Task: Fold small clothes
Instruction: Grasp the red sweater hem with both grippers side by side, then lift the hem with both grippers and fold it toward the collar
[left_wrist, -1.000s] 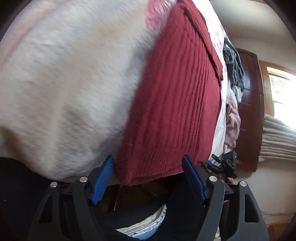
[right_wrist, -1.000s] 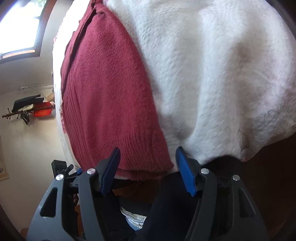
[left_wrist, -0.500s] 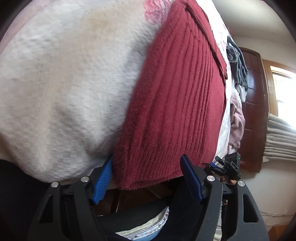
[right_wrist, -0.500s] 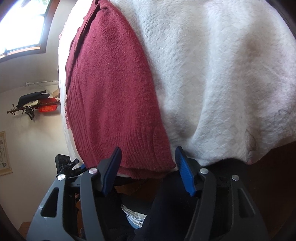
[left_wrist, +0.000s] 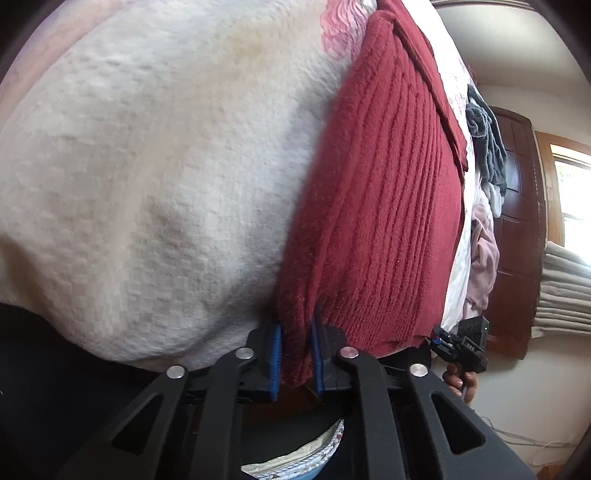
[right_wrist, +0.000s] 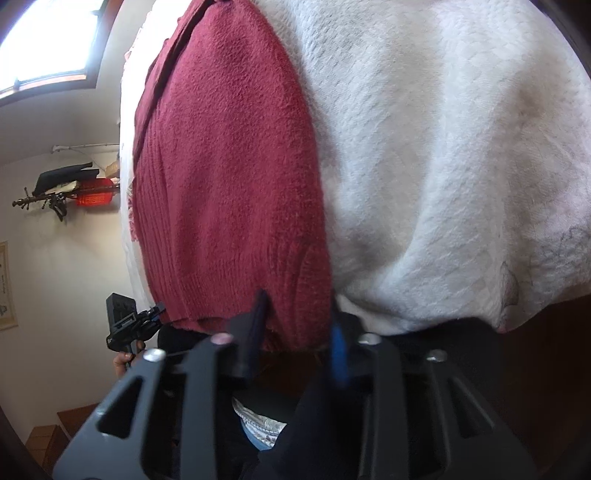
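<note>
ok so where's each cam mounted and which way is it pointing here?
Left wrist: sits on the left gripper, looking along its fingers at the red knit garment on the white blanket; a hand holding the other gripper shows at right.
Right wrist: sits on the right gripper, facing the same red knit garment; a hand shows at left.
Shared: garment, blanket, each other's gripper.

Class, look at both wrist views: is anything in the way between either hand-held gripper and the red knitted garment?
Nothing visible. The left hand-held gripper already pinches the red knitted garment at its near edge. The right hand-held gripper straddles the other near corner on the white blanket.
</note>
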